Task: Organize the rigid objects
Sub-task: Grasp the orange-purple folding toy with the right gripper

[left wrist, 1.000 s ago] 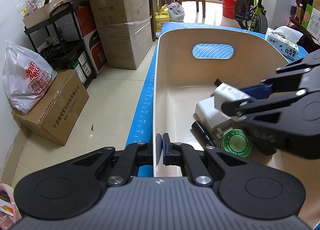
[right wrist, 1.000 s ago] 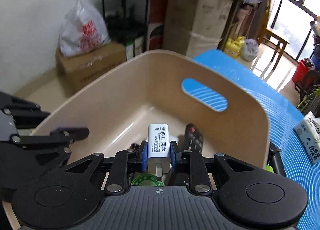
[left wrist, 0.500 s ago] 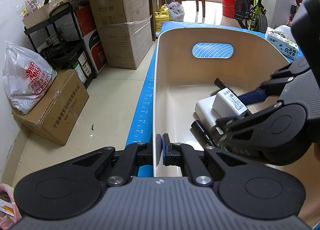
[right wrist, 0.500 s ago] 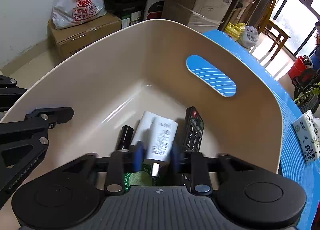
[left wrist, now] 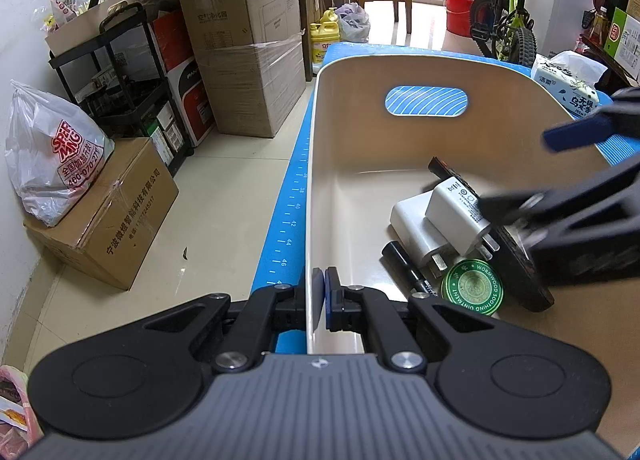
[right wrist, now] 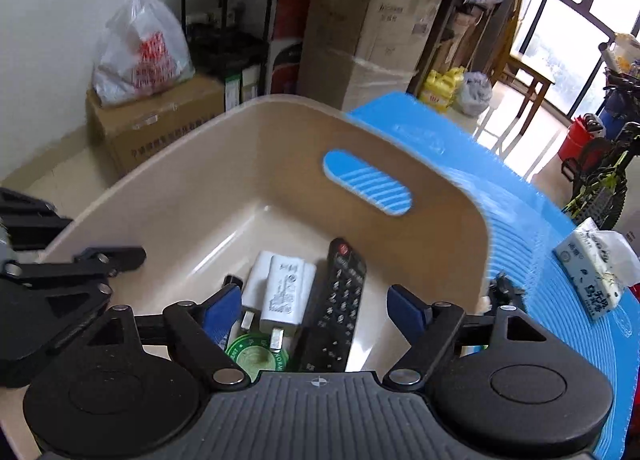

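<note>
left hand-held gripper: pinched on beige bin rim | right hand-held gripper: jaws opening, empty | white charger: inside bin, atop other stuff | risk: perched crooked, might slide off tbh

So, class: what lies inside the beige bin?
Inside the bin lie two white chargers, one on top of the other, a black remote, a green tin and a black marker. The chargers hide part of the tin; the bin's near floor is covered.

The bin's left floor lies bare; chargers, remote and tin crowd its right.
</note>
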Available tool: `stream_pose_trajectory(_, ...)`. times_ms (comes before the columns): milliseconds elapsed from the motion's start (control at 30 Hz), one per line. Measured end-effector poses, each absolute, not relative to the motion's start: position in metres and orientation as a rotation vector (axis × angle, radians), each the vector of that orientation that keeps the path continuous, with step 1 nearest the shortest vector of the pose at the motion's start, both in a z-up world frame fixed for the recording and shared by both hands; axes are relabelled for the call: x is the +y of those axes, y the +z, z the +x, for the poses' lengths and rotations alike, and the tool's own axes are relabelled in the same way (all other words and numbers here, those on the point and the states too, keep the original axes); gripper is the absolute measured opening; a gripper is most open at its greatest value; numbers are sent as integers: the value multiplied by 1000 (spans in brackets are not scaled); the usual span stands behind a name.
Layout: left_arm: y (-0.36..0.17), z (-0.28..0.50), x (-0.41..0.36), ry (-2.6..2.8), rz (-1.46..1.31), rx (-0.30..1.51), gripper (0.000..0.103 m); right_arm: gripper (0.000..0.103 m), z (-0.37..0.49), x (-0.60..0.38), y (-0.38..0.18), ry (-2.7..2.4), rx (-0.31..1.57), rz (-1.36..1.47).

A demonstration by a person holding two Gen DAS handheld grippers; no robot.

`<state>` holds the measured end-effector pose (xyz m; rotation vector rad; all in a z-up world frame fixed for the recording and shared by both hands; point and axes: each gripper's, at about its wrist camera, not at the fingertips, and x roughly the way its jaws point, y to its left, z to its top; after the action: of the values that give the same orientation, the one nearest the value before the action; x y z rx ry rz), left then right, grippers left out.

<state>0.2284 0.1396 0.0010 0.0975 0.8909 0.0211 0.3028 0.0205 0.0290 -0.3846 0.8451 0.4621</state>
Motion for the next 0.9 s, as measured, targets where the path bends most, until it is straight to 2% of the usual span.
stream_pose_trajectory(167, 1, 229, 140, 21, 98, 891, 6, 83, 291, -14, 64, 438, 728, -320)
stream_pose_trajectory(233, 1, 229, 140, 21, 98, 891, 6, 88, 290, -30, 75, 412, 688, -285)
stream_pose_trajectory(367, 1, 228, 140, 21, 98, 891, 7, 89, 293, -67, 80, 344, 656, -228)
stream_pose_trajectory(533, 1, 229, 140, 21, 98, 892, 7, 93, 299, -110, 60, 252, 632, -252)
stream_pose_trajectory(900, 2, 226, 143, 26, 104, 892, 8, 91, 333, -165, -16, 166, 771, -165)
